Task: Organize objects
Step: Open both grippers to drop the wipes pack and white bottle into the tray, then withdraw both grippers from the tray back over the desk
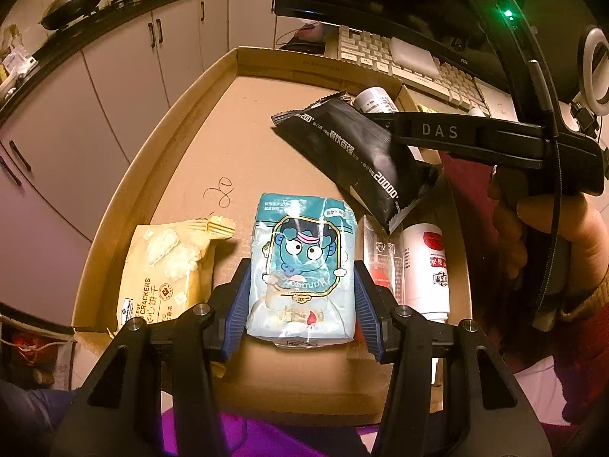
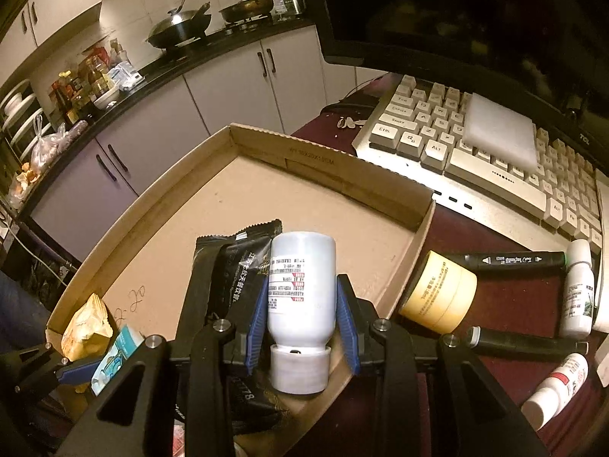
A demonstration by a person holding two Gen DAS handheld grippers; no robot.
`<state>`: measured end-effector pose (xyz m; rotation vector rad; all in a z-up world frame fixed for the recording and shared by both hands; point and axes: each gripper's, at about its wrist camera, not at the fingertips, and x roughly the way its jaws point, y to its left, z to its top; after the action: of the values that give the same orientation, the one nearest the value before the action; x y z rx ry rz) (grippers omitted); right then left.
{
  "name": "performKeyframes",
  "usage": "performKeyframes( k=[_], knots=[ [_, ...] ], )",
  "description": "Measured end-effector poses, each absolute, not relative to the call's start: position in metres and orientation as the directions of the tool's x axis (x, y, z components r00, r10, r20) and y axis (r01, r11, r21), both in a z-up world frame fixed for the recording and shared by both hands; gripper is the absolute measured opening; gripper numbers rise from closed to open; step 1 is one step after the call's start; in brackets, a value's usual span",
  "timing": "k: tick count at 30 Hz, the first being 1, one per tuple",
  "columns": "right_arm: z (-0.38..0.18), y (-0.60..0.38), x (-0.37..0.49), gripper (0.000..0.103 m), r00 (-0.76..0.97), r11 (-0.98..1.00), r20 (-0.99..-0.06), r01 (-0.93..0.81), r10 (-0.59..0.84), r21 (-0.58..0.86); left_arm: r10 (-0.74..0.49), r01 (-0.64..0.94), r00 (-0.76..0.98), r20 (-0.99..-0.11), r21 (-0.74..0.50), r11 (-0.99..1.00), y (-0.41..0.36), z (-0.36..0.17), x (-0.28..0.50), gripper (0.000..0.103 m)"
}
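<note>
My left gripper (image 1: pixel 302 301) is shut on a teal snack pack with a cartoon face (image 1: pixel 302 266), held low over the shallow cardboard tray (image 1: pixel 236 122). My right gripper (image 2: pixel 302 320) is shut on a white bottle (image 2: pixel 300 289), cap toward the camera, above the tray's right side (image 2: pixel 403 205). A black snack pouch (image 1: pixel 354 152) is tilted and off the tray floor, beside the right gripper's fingers; it also shows in the right wrist view (image 2: pixel 236 266), behind the bottle. A yellow cracker pack (image 1: pixel 163 270) lies at the tray's left.
A red-and-white bottle (image 1: pixel 426 266) and a clear red packet (image 1: pixel 380 259) lie at the tray's right. On the maroon desk right of the tray are a yellow jar (image 2: pixel 437 293), two black pens (image 2: pixel 514 259), small white bottles (image 2: pixel 576 289) and a keyboard (image 2: pixel 475 144).
</note>
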<state>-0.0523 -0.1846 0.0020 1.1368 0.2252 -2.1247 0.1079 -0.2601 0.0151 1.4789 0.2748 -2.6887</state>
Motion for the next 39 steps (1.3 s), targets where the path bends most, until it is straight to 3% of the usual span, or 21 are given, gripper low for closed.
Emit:
performKeyframes(
  k=[9,13,15,22,36,39],
  knots=[
    [0.003,-0.183,-0.050,0.035,-0.359,-0.736,-0.777,0.650,-0.517,0.189,0.039,0.150,-0.545,-0.837,-0.143,-0.978,-0.262,0.014,0.110,0.052],
    [0.008,-0.180,-0.047,0.055,-0.354,-0.721,-0.755,0.657,-0.553,0.220,0.064,0.170,-0.549,-0.834,-0.186,-0.968,-0.267,0.015,0.111,0.055],
    [0.011,-0.180,-0.043,0.056,-0.361,-0.718,-0.749,0.662,-0.556,0.214,0.092,0.166,-0.553,-0.828,-0.217,-0.962,-0.268,0.015,0.112,0.066],
    [0.021,-0.175,-0.035,0.056,-0.371,-0.706,-0.726,0.674,-0.578,0.218,0.092,0.150,-0.564,-0.821,-0.211,-0.966,-0.260,0.021,0.115,0.069],
    [0.042,-0.147,-0.016,0.066,-0.403,-0.704,-0.686,0.673,-0.606,0.226,0.084,0.126,-0.607,-0.790,-0.200,-0.972,-0.249,0.045,0.118,0.072],
    [0.049,-0.126,-0.005,0.077,-0.425,-0.710,-0.663,0.663,-0.617,0.236,0.089,0.108,-0.617,-0.782,-0.196,-0.975,-0.243,0.051,0.119,0.076]
  ],
)
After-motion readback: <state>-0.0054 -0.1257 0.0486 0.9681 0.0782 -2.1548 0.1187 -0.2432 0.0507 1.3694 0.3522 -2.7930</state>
